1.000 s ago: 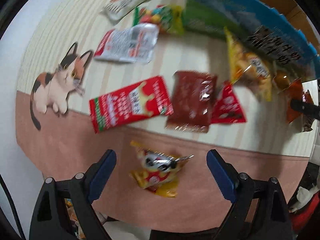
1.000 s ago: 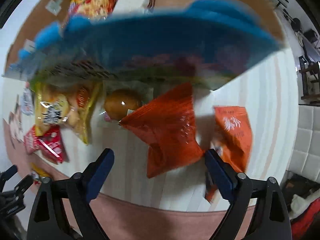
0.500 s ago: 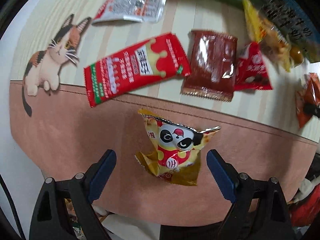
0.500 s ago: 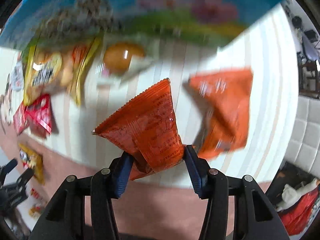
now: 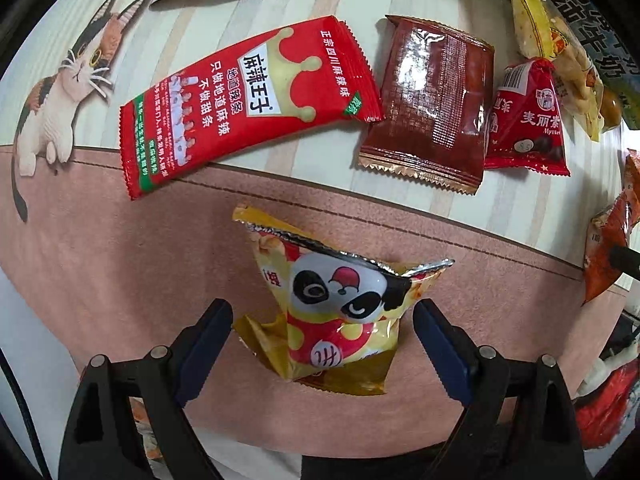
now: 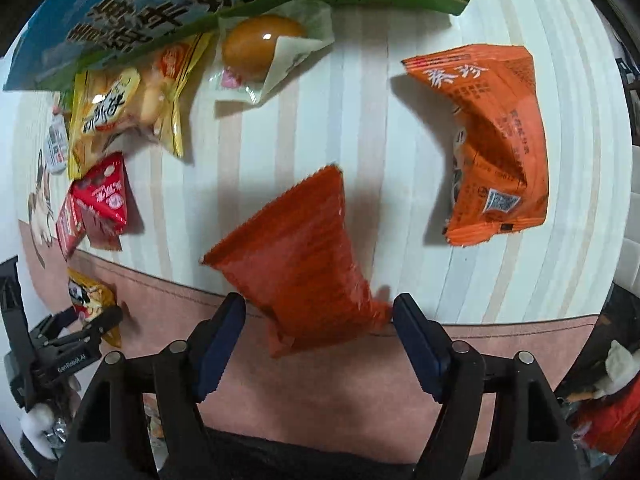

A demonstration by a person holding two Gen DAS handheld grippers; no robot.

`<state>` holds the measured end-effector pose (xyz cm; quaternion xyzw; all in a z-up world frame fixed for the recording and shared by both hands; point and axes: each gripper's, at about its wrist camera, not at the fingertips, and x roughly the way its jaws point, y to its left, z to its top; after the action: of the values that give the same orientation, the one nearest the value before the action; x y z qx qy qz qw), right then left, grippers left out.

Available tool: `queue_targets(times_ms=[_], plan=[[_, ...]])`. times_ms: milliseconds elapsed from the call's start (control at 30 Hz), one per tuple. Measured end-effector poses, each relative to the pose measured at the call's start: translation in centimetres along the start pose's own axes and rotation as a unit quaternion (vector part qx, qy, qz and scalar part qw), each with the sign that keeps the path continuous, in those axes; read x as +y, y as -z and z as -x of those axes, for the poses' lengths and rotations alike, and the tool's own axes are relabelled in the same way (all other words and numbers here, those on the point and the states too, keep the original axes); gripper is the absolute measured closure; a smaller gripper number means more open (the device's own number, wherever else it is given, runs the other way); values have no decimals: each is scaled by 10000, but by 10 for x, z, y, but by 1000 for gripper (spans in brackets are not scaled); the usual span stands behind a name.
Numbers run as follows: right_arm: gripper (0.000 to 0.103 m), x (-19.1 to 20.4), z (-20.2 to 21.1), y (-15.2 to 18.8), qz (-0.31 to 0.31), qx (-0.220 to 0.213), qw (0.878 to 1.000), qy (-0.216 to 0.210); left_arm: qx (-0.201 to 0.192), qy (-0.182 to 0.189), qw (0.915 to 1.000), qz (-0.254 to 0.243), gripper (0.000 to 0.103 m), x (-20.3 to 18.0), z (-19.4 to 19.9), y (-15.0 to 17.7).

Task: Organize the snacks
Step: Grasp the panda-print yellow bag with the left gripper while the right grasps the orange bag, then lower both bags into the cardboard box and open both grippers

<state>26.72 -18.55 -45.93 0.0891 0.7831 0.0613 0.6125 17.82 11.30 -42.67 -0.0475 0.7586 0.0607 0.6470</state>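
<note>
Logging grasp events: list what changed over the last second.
The right gripper closed on the red-orange packet, then its jaws widened again. The packet now sits loosely between them, apparently let go. The left gripper moved forward until the yellow panda packet lay between its fingers, and it stayed open. The long red packet and the orange packet stayed put.

Crumpled yellow panda packet (image 5: 336, 308) on pink border, orange-red pouch (image 6: 300, 264) lying on striped surface
</note>
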Motion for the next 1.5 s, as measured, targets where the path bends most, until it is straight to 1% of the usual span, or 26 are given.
queue_targets(times_ms=[33, 100, 167, 200, 333, 400, 533, 567, 633, 700, 767, 800, 867, 1000, 1067, 1133, 1267, 1367, 1433, 1500], plan=[[24, -2, 0, -1, -15, -3, 10000, -20, -2, -3, 10000, 14, 19, 1, -2, -8], [24, -2, -1, -6, -5, -17, 10000, -16, 14, -26, 10000, 19, 33, 2, -2, -8], [24, -1, -1, -10, 79, -37, 9999, 75, -17, -60, 10000, 49, 36, -3, -5, -11], [24, 8, -2, -12, 137, -64, 9998, 141, -30, -57, 10000, 60, 37, -1, -6, -12], [24, 22, -2, -10, 476, -190, 9975, 484, -87, -101, 9999, 91, 39, 5, -3, -9], [24, 29, -4, -7, 564, -177, 9965, 594, -93, -94, 9999, 104, 45, 7, -1, -8], [24, 34, -17, -6, 582, -47, 9952, 787, -138, -143, 9998, 74, 52, 7, 5, -3], [25, 32, -19, -5, 542, -54, 9949, 850, -153, -157, 9997, 80, 53, -1, 5, -5], [33, 35, -27, 1, 457, -84, 9951, 867, -174, -152, 9997, 75, 53, 1, 10, -3], [44, 32, -27, 5, 430, -118, 9959, 781, -221, -156, 9996, 79, 53, 1, 12, -3], [48, 30, -23, 12, 451, -165, 9953, 835, -252, -147, 9995, 86, 53, 2, 15, -4], [49, 36, -21, 13, 462, -199, 9950, 865, -275, -96, 9995, 92, 54, 3, 16, -4], [51, 38, -20, 16, 453, -266, 9947, 883, -325, -73, 9994, 123, 54, -4, 24, 4], [55, 44, -7, 25, 312, -305, 9970, 646, -481, -30, 9988, 86, 54, -6, 48, 10], [55, 43, 0, 29, 204, -333, 9982, 458, -559, 28, 9984, 40, 54, -3, 57, 16], [56, 47, 12, 30, 132, -364, 9987, 340, -660, 74, 9978, -31, 54, -6, 70, 19], [56, 47, 37, 38, -48, -476, 9988, -53, -869, 228, 9958, -191, 54, -18, 94, 20], [56, 48, 61, 38, -159, -624, 9972, -385, -1011, 347, 9937, -350, 54, -29, 115, 20], [56, 53, 82, 38, -194, -765, 9952, -580, -1149, 426, 9912, -497, 54, -40, 135, 17], [56, 54, 104, 29, -203, -962, 9923, -754, -1336, 477, 9877, -654, 54, -53, 159, 11]])
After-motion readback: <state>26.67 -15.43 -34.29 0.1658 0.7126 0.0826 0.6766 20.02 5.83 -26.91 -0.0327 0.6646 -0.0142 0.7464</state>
